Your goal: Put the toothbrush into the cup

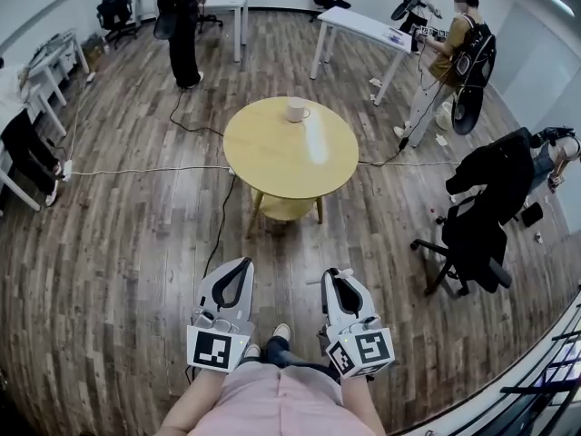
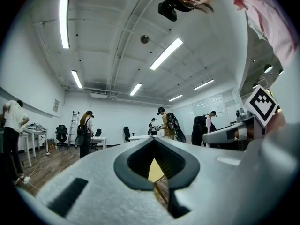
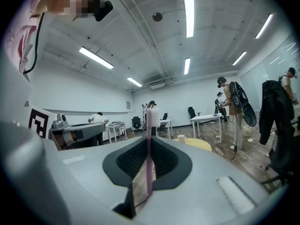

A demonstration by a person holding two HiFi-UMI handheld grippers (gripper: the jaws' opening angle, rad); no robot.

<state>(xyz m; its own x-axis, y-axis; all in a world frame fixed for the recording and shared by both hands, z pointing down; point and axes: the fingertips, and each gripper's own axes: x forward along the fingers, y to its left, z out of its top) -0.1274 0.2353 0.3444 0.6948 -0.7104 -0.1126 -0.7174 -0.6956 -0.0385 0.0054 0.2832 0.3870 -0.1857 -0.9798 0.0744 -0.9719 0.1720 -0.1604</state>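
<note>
A white cup [image 1: 296, 110] stands on the far side of a round yellow table [image 1: 272, 166] in the middle of the room. Both grippers are held close to the person's body, well short of the table and pointing towards it. My right gripper [image 1: 332, 275] is shut on a pink toothbrush [image 3: 149, 125], which stands upright between the jaws with its bristle head on top. Beyond it, the right gripper view shows the cup [image 3: 182, 138] on the table [image 3: 202, 145]. My left gripper [image 1: 243, 263] is shut with nothing in it; the left gripper view shows a sliver of the table [image 2: 154, 170] through its pads.
A black office chair draped with a dark jacket [image 1: 481, 212] stands right of the table. Cables [image 1: 218, 225] run over the wooden floor on the left. White desks [image 1: 363, 27] and several standing people are at the back of the room.
</note>
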